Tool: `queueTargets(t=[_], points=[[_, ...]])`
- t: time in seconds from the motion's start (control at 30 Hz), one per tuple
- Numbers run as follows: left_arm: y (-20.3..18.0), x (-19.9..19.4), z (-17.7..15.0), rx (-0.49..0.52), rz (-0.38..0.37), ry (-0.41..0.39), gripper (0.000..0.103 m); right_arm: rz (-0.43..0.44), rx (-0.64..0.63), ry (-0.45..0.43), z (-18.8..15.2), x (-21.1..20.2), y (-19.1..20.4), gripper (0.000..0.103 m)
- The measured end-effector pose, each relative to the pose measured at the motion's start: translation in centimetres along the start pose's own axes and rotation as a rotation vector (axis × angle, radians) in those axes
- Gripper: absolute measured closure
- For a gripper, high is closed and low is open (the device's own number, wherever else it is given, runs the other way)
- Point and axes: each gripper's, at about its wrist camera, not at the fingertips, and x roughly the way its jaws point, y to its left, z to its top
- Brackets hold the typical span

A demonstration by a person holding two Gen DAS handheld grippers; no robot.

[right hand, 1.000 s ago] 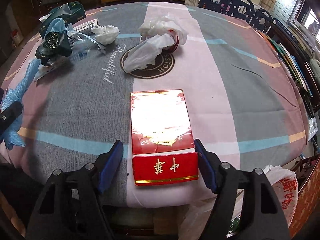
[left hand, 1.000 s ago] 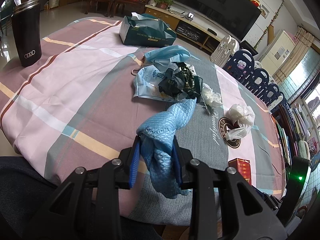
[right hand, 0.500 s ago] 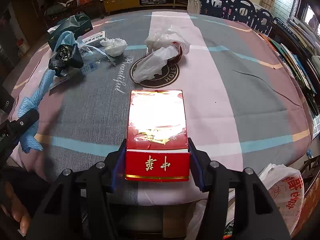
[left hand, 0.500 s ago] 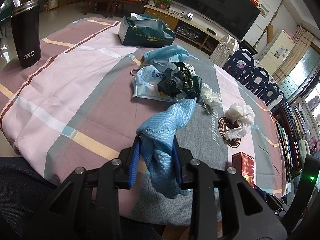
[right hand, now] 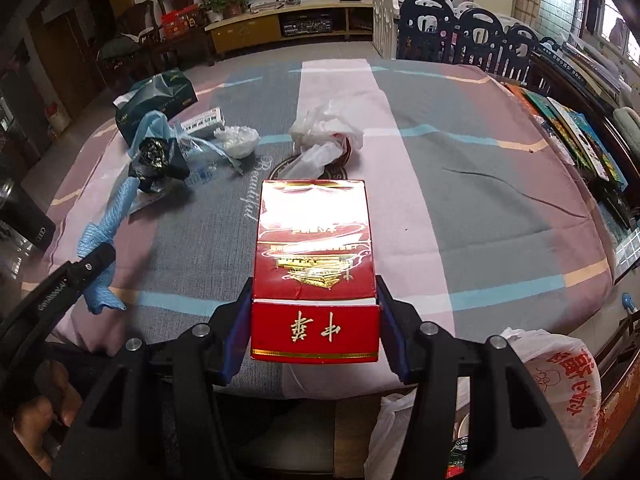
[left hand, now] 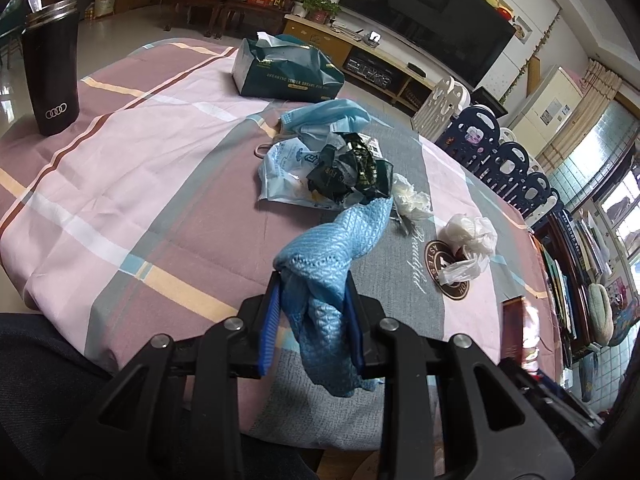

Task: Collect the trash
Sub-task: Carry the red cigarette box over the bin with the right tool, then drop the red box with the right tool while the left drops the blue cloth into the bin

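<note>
Both cams are riding on the hand-held grippers, looking forward and down along their own fingers at the tabletop (left hand: 132,184) from the near edge. The left wrist view is sitting close over the blue cloth (left hand: 328,264) and facing toward the TV wall — the right wrist view is hovering a bit higher, right over the red box (right hand: 316,264). They're overlapping on the middle of the tabletop: same crumpled trash pile (left hand: 344,168), same white plastic wad (right hand: 324,132), same green tissue pack (left hand: 288,68) — and the right view is catching the left gripper (right hand: 86,268) at its left edge.
</note>
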Motion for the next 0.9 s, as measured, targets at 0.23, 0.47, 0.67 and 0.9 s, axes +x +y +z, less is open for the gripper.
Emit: queueTargets(t=[0.23, 0.47, 0.67, 0.9], points=[[-3.0, -3.3, -2.1, 0.103, -0.098, 0.016, 0.073, -0.010, 0.048, -0.067, -2.1, -6.3, -5.1, 0.047], [-7.4, -6.0, -4.3, 0.227, -0.220, 0.033, 0.073, -0.116, 0.065, -0.007, -8.1, -9.5, -11.4, 0.047], [-9.9, -6.7, -5.8, 0.261, -0.425, 0.113, 0.073, -0.142, 0.170, 0.240, -12.8, -5.8, -15.1, 0.040], [-12.0, -6.2, -7.6, 0.268, -0.616, 0.228, 0.073, -0.147, 0.333, 0.112, -11.9, -8.6, -17.8, 0.019]])
